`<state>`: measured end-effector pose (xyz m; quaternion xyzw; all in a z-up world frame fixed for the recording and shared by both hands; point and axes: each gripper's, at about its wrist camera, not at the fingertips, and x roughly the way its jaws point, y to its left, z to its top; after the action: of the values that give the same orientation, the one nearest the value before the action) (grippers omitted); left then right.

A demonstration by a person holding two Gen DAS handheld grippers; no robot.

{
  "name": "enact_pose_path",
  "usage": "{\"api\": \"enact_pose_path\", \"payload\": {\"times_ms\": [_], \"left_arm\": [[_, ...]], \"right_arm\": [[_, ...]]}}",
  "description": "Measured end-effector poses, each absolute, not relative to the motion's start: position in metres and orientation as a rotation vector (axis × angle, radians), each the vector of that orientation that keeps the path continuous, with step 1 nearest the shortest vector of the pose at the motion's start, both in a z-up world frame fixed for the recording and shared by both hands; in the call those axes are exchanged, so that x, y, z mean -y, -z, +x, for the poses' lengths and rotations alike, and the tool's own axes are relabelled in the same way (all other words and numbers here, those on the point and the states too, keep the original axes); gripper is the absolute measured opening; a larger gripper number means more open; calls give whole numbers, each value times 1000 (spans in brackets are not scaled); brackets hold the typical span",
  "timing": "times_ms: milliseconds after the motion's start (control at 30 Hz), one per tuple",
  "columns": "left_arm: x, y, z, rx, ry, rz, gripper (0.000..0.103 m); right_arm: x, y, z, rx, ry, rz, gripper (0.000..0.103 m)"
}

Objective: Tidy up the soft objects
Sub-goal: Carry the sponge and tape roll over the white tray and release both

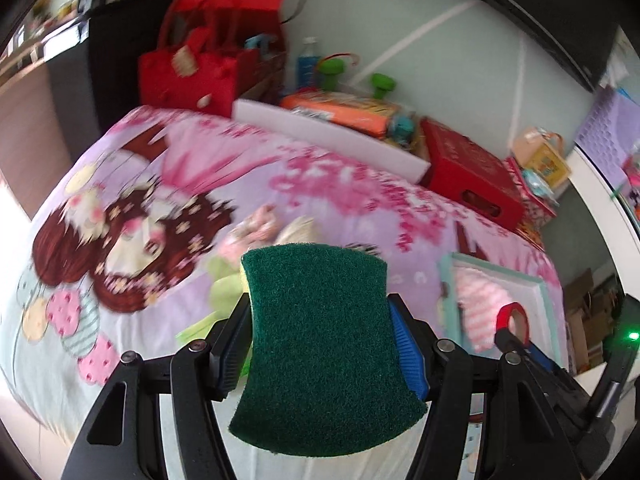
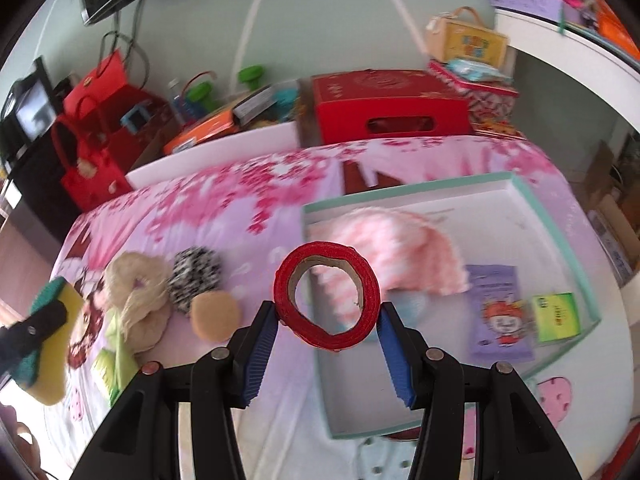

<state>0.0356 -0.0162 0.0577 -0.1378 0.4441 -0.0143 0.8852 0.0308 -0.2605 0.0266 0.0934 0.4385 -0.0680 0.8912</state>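
Observation:
My left gripper (image 1: pixel 320 344) is shut on a green-and-yellow scouring sponge (image 1: pixel 324 344), held above the bed; the sponge also shows at the left of the right wrist view (image 2: pixel 52 344). My right gripper (image 2: pixel 326 320) is shut on a red tape roll (image 2: pixel 362 276), held over the near left edge of a white, mint-rimmed box (image 2: pixel 560 248). In the box lie a pink fluffy cloth (image 2: pixel 404 252), a purple packet (image 2: pixel 500 312) and a green packet (image 2: pixel 556 316). On the bedsheet lie a cream scrunchie (image 2: pixel 136 280), a black-and-white scrunchie (image 2: pixel 196 276) and a tan round puff (image 2: pixel 216 316).
The bed has a pink cartoon sheet (image 1: pixel 168 184). At its far side stand red bags (image 1: pixel 208 56), a white foam board (image 1: pixel 332 136), a red carton (image 2: pixel 388 104), an orange pack (image 1: pixel 344 108) and other clutter. A green wrapper (image 2: pixel 112 364) lies near the scrunchies.

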Motion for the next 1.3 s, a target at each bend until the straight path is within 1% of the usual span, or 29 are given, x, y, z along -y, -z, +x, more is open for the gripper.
{"api": "enact_pose_path", "payload": {"times_ms": [133,233,633,1000,1300], "left_arm": [[53,-75,43,-890,105,-227,66],[84,-77,49,-889,165,-191,66],[195,-38,58,-978,367,-52,66],[241,1,54,-1038,453,34,66],[266,15,49,-1014,501,84,67]], "right_arm": [[287,-26,31,-911,206,229,54],[311,-22,29,-917,259,264,54],[373,-2,32,-943,374,334,54],[404,9,32,-931,465,363,55],[414,19,34,-924,488,387,55]]}}
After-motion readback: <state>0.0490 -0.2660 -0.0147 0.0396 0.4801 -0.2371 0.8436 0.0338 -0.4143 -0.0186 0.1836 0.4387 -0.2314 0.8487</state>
